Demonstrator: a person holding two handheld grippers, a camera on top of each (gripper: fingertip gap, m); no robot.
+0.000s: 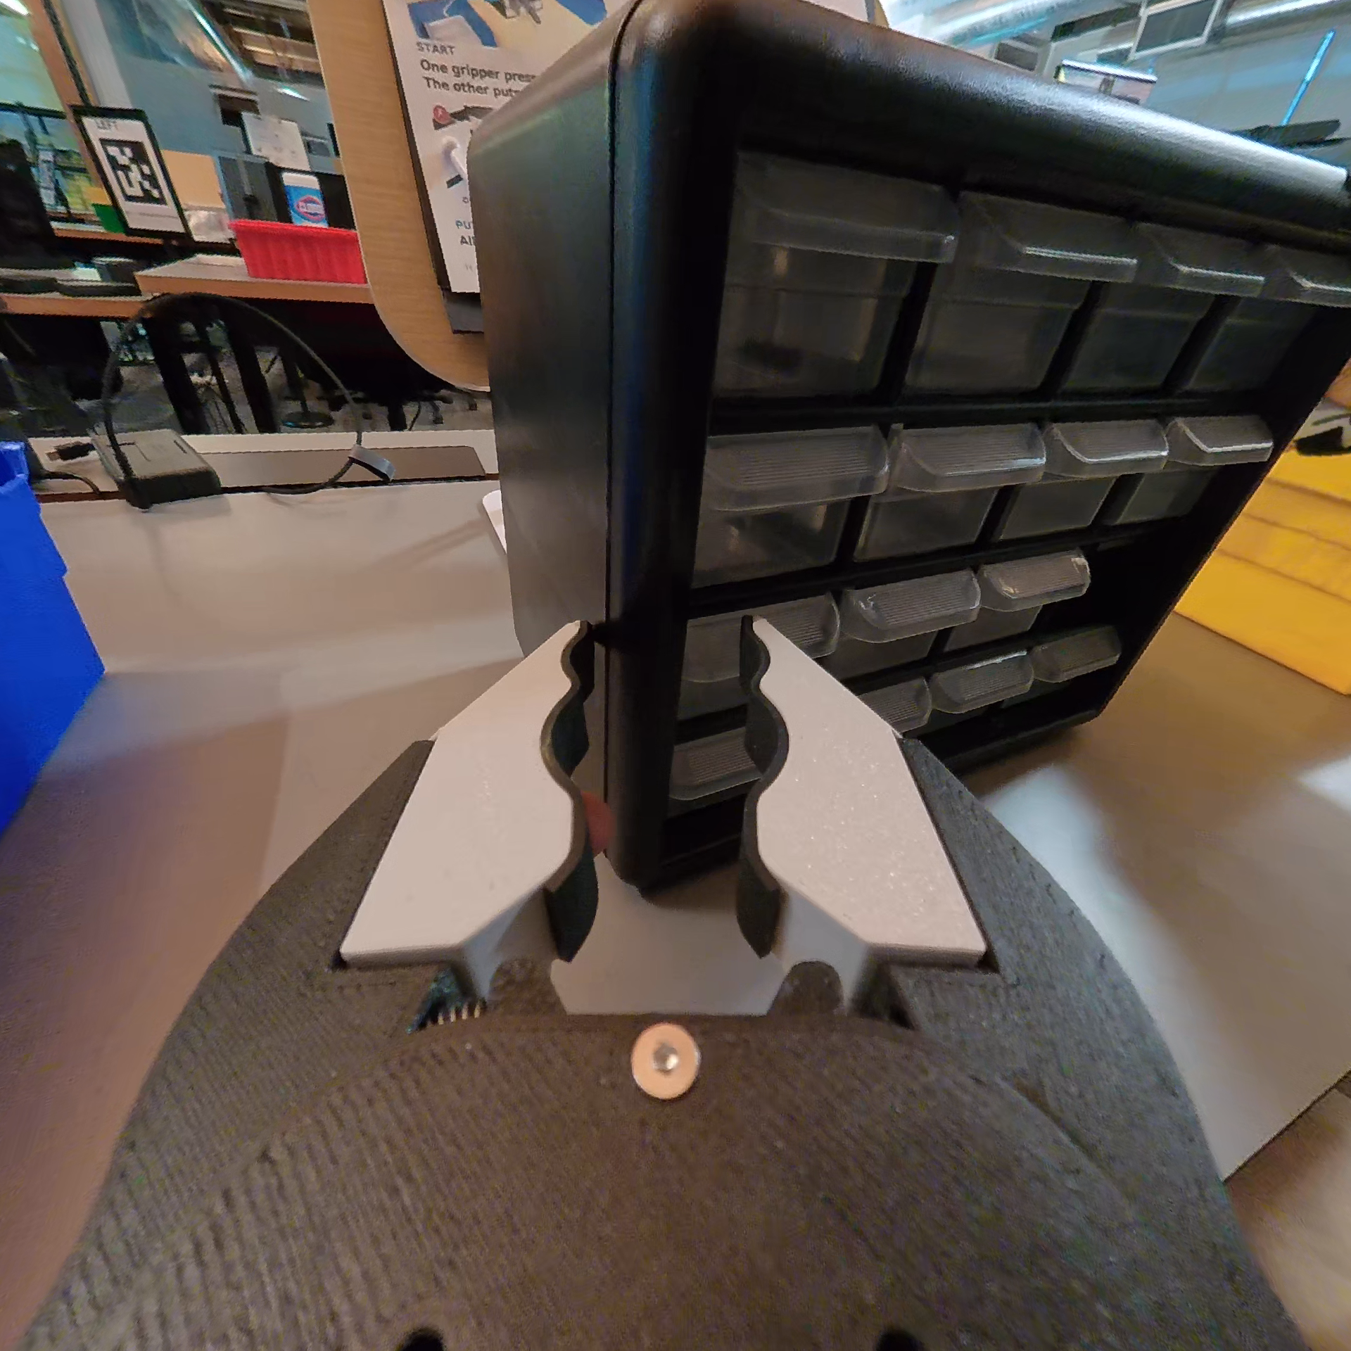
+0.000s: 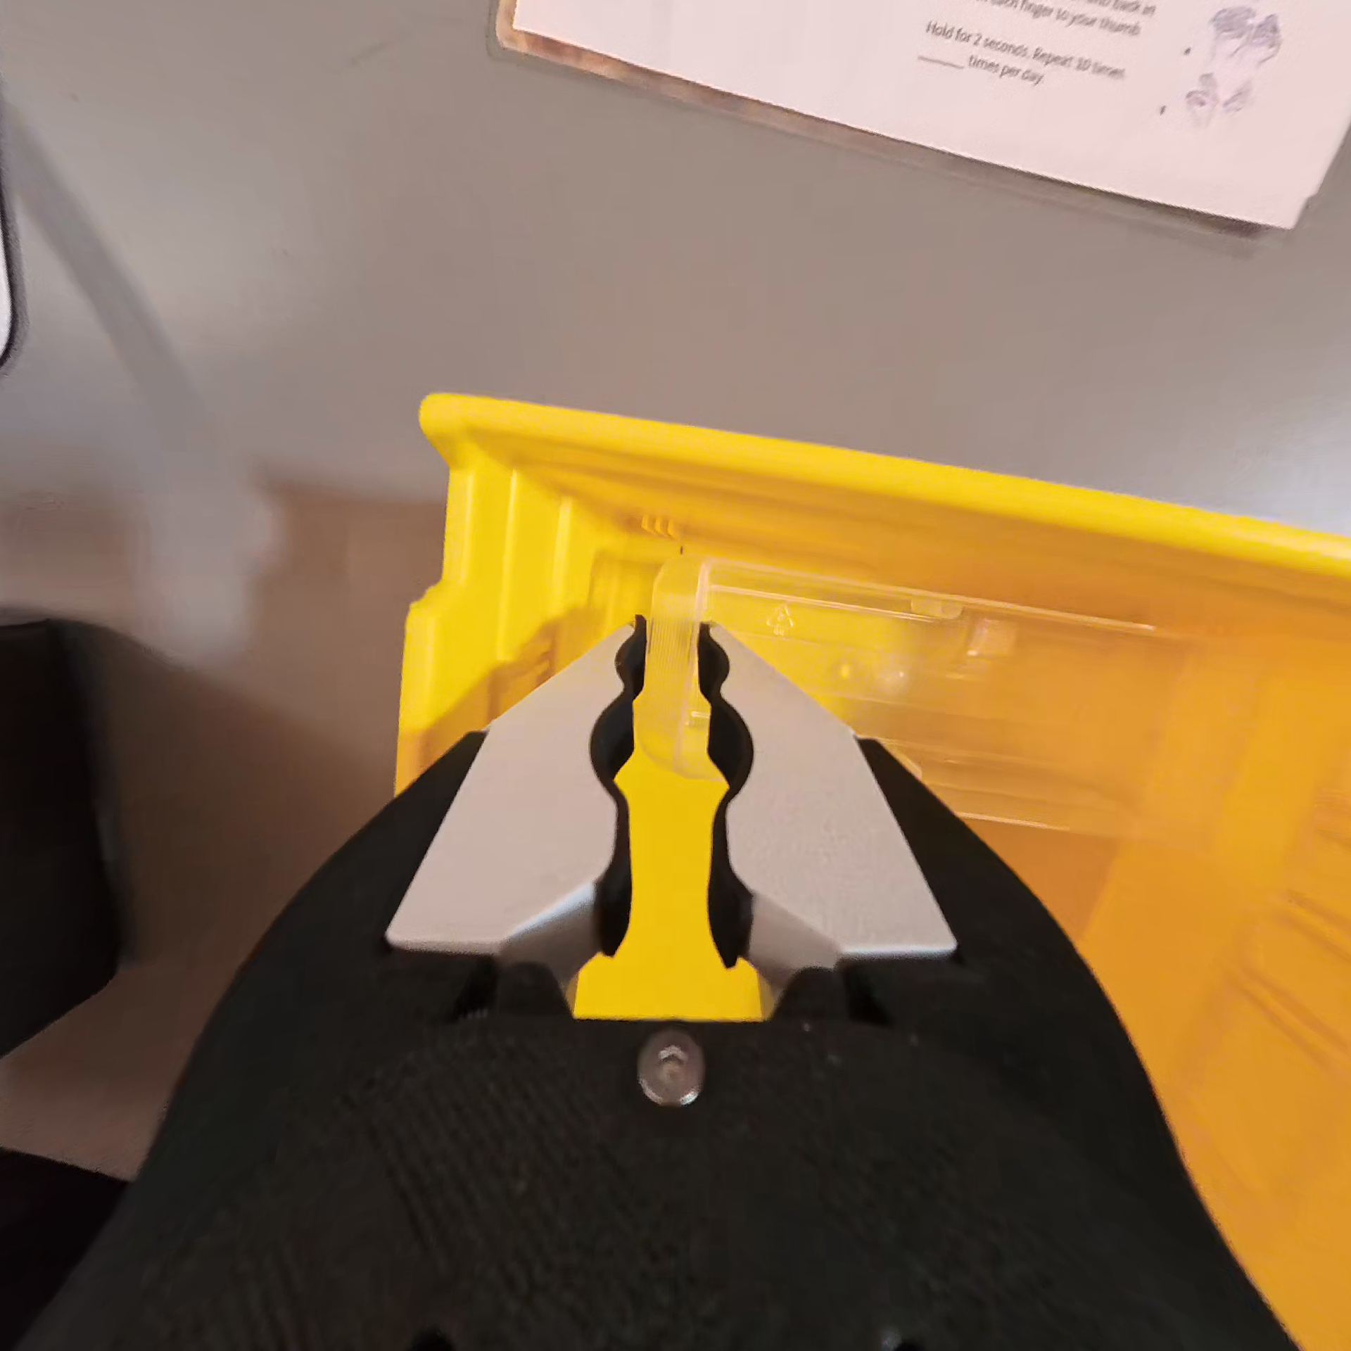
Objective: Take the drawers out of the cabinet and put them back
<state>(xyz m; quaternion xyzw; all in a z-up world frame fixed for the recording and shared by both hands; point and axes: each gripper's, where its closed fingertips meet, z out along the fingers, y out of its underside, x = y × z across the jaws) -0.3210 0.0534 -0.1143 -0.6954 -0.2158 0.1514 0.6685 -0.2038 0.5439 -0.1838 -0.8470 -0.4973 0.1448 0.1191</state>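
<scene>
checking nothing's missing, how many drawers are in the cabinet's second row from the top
4, side by side in the cabinet: left-end drawer, second drawer, third drawer, right-end drawer. That row shows whole, so none seems hidden.

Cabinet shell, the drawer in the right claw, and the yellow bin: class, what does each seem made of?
Cabinet shell: likely moulded black plastic, smooth, soft sheen on rounded corners.
Drawer: clear glossy plastic; yellow shows through it.
Yellow bin: probably moulded plastic, opaque, with ribbed walls.

Cabinet (image 1: 914, 95): my black plastic, slight sheen.
Drawers (image 1: 819, 285): clear plastic.
Bin (image 2: 841, 482): glossy yellow plastic.
Tabletop (image 1: 241, 607): smooth, matt grey.
</scene>
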